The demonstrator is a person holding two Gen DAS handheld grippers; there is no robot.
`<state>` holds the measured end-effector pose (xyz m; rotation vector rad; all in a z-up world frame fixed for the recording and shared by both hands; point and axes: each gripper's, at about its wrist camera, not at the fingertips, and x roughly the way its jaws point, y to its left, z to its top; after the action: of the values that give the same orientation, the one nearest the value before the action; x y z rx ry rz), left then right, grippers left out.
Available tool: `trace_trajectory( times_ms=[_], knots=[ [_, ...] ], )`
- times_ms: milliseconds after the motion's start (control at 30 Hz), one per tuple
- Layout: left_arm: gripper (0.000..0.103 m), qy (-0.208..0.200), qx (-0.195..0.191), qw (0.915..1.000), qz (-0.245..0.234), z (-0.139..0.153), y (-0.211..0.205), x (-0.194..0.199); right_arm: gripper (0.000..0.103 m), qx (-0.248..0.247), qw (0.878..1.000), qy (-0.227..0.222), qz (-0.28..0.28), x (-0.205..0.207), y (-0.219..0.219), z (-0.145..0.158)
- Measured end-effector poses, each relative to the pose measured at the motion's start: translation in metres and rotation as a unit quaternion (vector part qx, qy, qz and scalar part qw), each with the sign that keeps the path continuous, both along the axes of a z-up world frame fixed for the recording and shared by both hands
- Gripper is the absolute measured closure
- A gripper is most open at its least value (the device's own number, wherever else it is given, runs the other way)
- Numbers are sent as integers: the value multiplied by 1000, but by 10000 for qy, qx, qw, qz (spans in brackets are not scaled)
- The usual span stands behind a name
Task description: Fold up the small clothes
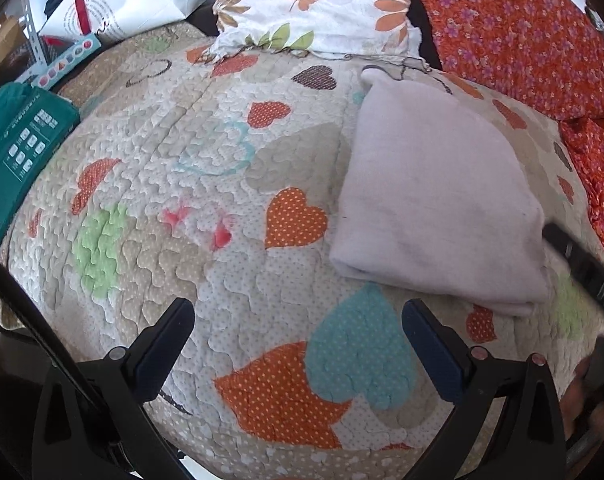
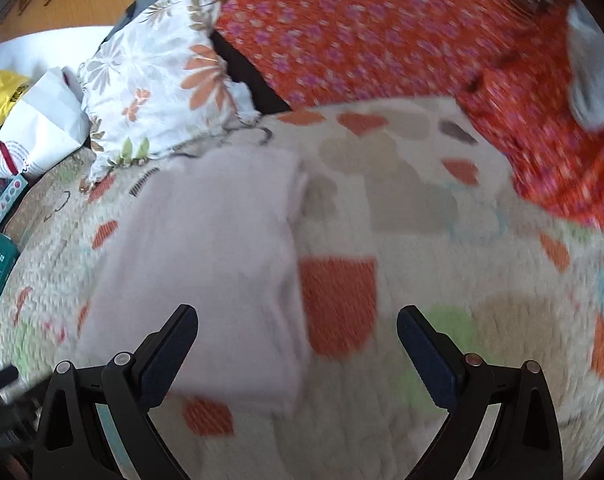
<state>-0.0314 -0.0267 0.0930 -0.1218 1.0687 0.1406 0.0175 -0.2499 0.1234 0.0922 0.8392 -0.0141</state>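
A pale lilac cloth [image 1: 437, 200], soft and slightly fuzzy, lies folded into a thick rounded rectangle on a quilted bedspread [image 1: 206, 184]. The bedspread is cream, stitched in a wavy puffed pattern and scattered with dotted orange, teal, green and beige hearts. In the left wrist view the cloth sits to the right of centre, its layered folded edge facing the camera, with a broad stretch of bare quilt open to its left and in front. The left hand-held gripper [image 1: 298, 344] hovers above that bare quilt with its two dark padded fingers spread wide and nothing between them. A dark finger of the right hand-held gripper [image 1: 581, 264] reaches in from the right edge, close to the cloth's near right corner. The right wrist view is blurred; there the cloth [image 2: 206, 264] lies left of centre, and the right hand-held gripper [image 2: 298, 348] is also wide apart and empty, its left finger overlapping the cloth's near edge in the picture, though contact cannot be judged. Beyond the cloth rests a white cushion [image 1: 313, 4] printed with orange flowers, and an orange fabric [image 1: 525, 36] with small purple flowers is bunched along the right. At the left edge are a teal box [image 1: 18, 156] and a white paper bag [image 1: 122, 0]; what they hold cannot be seen.
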Motion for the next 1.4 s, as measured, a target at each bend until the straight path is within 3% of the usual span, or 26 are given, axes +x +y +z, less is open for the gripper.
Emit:
trace_trajectory(
  times_ms=[100, 200, 267, 333, 400, 500, 600, 700, 800, 867, 933, 1067, 1233, 1400],
  knots=[
    [0, 13, -106, 9998, 151, 0, 8, 3, 2, 115, 9993, 232, 286, 32, 12, -5],
    [0, -24, -57, 9998, 213, 5, 15, 1, 2, -628, 9929, 991, 179, 66, 21, -42],
    [0, -71, 18, 9997, 240, 8, 23, -3, 0, -232, 9937, 1080, 166, 56, 10, -54],
    [0, -91, 94, 9995, 283, 8, 32, -5, 1, -309, 9915, 1261, 132, 36, 2, -60],
    [0, -60, 129, 9994, 328, 5, 42, -7, 1, -694, 9904, 1197, -54, 13, -2, -54],
    [0, 4, 55, 9992, 396, 2, 50, -9, 5, -1208, 9916, 441, -147, -6, 11, -7],
    [0, -26, -33, 9988, 485, 5, 53, -14, 7, -699, 9971, -79, 279, 2, 32, 26],
    [0, -78, -43, 9987, 502, 11, 54, -24, 21, -195, 9969, 5, 766, 30, 63, 25],
    [0, -133, 48, 9986, 507, 19, 56, -32, 34, -593, 9925, 465, 964, 54, 100, -15],
    [0, -188, 123, 9983, 531, 23, 60, -38, 34, -943, 9887, 660, 960, 48, 113, -39],
    [0, -225, 217, 9981, 534, 24, 65, -40, 27, -1248, 9860, 336, 1053, 16, 121, -42],
    [0, -224, 227, 9981, 528, 18, 71, -41, 22, -1381, 9759, 753, 1513, -44, 109, -55],
    [0, -120, 12, 9988, 468, 7, 65, -40, 22, -933, 9872, 789, 1027, -80, 61, -28],
    [0, -57, -307, 9990, 323, 8, 53, -40, 20, -922, 9930, 490, 555, -74, 33, 0]
  ],
)
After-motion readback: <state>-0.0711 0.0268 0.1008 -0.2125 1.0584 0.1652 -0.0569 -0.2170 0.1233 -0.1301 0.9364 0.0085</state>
